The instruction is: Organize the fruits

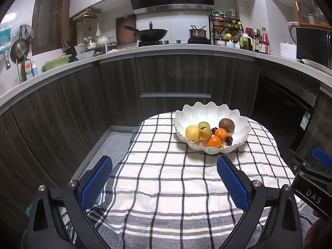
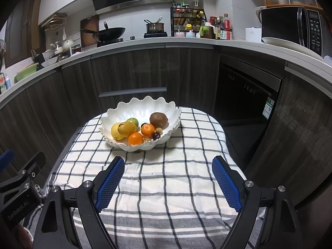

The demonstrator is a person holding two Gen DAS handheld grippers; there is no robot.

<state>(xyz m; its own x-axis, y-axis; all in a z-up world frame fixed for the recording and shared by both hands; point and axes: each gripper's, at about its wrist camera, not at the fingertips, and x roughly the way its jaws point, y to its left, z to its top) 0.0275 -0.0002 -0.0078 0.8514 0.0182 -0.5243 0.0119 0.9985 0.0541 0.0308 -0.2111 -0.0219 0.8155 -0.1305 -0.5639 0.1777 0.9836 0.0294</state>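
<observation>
The left gripper [image 1: 164, 180] and the right gripper [image 2: 168, 178] sit nearest the cameras, side by side over the near edge of the table, each with its blue-padded jaws spread wide and nothing between them. Under them lies a checked cloth [image 1: 166, 186], bare of fruit as far as both views show.

All the fruit lies in the white scalloped bowl [image 1: 209, 112] toward the table's far edge: a lemon [image 1: 192, 133], a yellow pear [image 1: 205, 132], a green fruit [image 1: 203, 123] behind them, two oranges [image 1: 213, 141], a kiwi [image 1: 226, 125], and some small dark and pale fruits too small to name.

That layout fits fruit already gathered into the bowl, or a bowl waiting to be sorted out; the views do not settle which.

For any grip inside the bowl, I would come down from above to clear the raised rim, and close gently on the round, rolling fruit.
</observation>
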